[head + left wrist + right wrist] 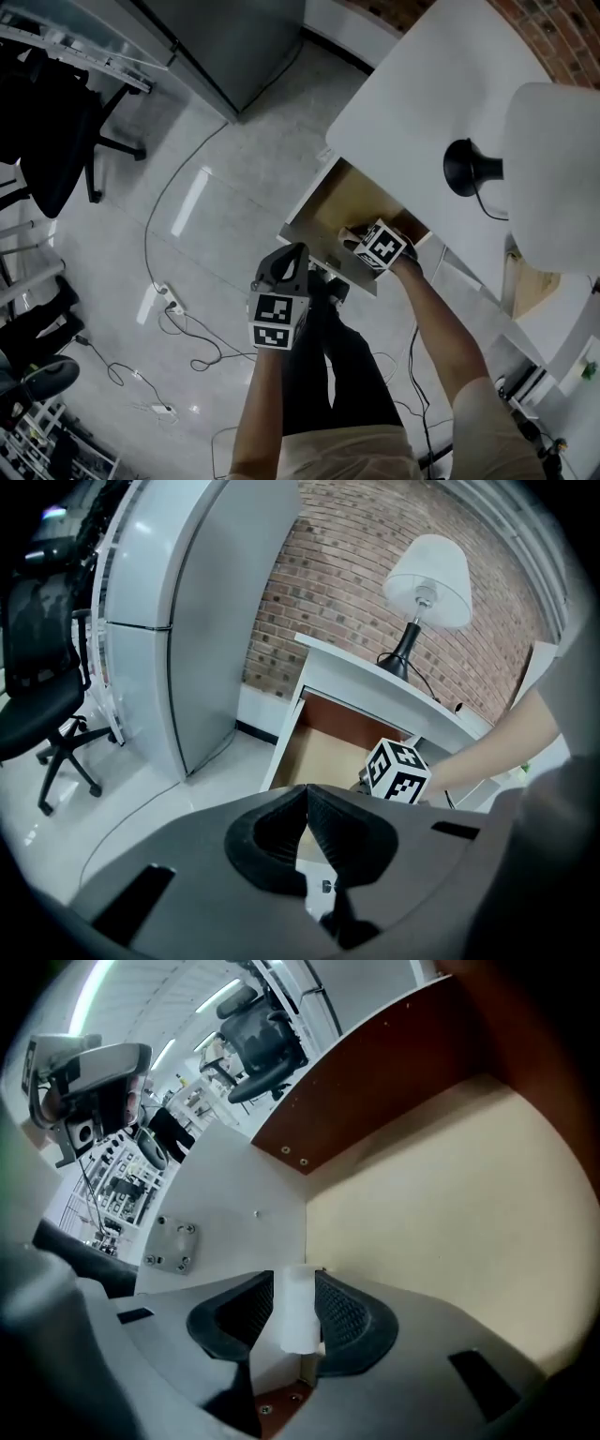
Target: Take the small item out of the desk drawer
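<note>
Right gripper view puts the small white item straight between the two ribbed pads of the right gripper. It is a short, pale, block-like piece standing lengthwise along the gap. The jaws stand apart with a pad close on either side of it, and no squeeze on it shows. The item sits inside the drawer, low down by the line where the pale tan floor meets the white side wall. Whether its lower end rests on the floor cannot be told. A dark reddish-brown panel closes the drawer beyond it.

From the head view, the right gripper's marker cube reaches steeply down into the open drawer, which is pulled out from under the white desk. On the desk stands a lamp with a black base and a white shade.

The left gripper is outside the drawer, just beside its front edge, with its jaws pressed together on nothing. Farther off are a grey cabinet, a brick wall, a black office chair and loose cables on the floor.
</note>
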Demonstrator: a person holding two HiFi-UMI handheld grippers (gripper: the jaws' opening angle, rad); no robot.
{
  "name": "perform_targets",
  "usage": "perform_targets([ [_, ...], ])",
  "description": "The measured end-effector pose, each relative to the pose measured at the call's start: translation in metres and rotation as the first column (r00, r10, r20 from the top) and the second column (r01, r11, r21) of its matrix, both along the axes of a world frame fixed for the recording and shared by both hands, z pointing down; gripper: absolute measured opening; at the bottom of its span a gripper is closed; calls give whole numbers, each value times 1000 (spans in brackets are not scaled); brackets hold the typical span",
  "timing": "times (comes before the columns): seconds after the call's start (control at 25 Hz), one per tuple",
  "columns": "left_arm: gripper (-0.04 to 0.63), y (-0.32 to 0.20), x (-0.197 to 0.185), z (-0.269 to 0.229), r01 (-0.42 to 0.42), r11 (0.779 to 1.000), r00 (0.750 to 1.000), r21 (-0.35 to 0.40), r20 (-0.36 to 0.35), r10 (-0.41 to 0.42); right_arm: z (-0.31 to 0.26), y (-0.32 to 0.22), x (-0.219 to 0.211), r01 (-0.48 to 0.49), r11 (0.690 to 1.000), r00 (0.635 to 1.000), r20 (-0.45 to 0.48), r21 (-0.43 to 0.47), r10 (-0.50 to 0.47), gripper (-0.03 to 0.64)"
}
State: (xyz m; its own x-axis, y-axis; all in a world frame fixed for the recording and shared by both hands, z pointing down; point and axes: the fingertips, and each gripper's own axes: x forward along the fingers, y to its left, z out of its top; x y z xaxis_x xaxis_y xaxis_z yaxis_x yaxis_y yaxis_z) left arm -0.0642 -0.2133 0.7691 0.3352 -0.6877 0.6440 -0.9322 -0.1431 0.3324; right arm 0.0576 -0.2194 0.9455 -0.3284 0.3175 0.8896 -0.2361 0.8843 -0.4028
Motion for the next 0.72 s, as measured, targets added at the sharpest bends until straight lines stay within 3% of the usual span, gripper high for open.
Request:
perform_targets([
  [0.36,17,-7,13,16,-30,999,1000,-29,-1,30,26,0,13,73,996,992,-99,-56,-79,183],
  [0.72,17,-10,12,24,-21,999,1000,-46,-13,21,34,12,12,87,981,989,-106,-173,-106,181],
])
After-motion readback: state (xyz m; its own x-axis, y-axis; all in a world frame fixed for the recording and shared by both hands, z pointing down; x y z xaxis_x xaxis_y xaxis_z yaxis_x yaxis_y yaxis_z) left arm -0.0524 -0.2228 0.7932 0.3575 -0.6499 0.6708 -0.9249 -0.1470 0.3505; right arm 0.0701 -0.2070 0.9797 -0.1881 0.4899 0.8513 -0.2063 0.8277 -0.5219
